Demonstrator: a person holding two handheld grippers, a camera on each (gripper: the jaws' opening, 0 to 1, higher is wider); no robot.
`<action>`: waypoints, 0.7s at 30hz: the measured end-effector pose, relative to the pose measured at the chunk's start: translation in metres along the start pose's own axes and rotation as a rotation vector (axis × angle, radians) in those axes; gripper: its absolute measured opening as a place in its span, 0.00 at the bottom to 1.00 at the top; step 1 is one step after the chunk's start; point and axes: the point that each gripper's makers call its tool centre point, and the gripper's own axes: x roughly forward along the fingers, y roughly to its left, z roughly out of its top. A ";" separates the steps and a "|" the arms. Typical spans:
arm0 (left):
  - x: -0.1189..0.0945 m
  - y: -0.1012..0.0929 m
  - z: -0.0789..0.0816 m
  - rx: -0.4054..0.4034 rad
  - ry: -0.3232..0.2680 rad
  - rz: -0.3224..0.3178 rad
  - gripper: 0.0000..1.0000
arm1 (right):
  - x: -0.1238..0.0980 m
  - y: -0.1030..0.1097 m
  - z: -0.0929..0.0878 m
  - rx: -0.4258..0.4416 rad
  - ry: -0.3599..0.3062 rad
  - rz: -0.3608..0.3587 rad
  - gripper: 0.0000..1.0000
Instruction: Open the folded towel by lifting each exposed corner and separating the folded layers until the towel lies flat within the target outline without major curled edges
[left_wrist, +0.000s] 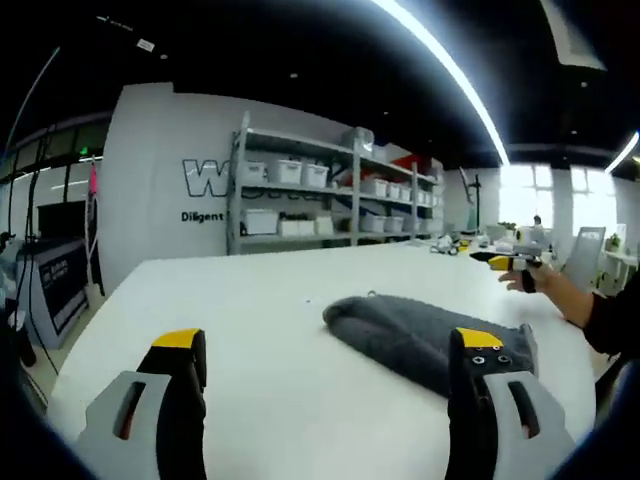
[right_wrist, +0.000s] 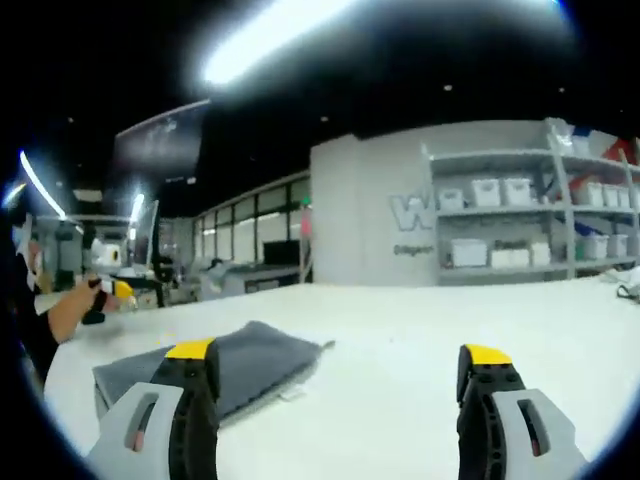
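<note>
Loads of bare worktop (left_wrist: 250, 330) all around for me to move over. Only the folded grey towel (left_wrist: 420, 335) sits in the way, mid-worktop. Shelving (left_wrist: 330, 190) is well back, past the far edge.

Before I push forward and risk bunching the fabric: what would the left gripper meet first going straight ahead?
Probably bare white table; the folded grey towel lies right of centre, near the right jaw's line. Depth unclear.
</note>
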 end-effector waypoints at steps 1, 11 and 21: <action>0.002 0.000 -0.004 0.004 0.011 0.001 1.00 | 0.000 -0.003 -0.001 0.003 0.005 -0.019 0.99; 0.006 -0.009 -0.005 0.024 0.021 -0.001 1.00 | 0.001 0.004 -0.008 -0.031 0.025 0.003 0.99; 0.005 -0.063 0.010 0.298 0.148 -0.033 1.00 | -0.006 0.009 0.028 -0.043 0.040 0.003 1.00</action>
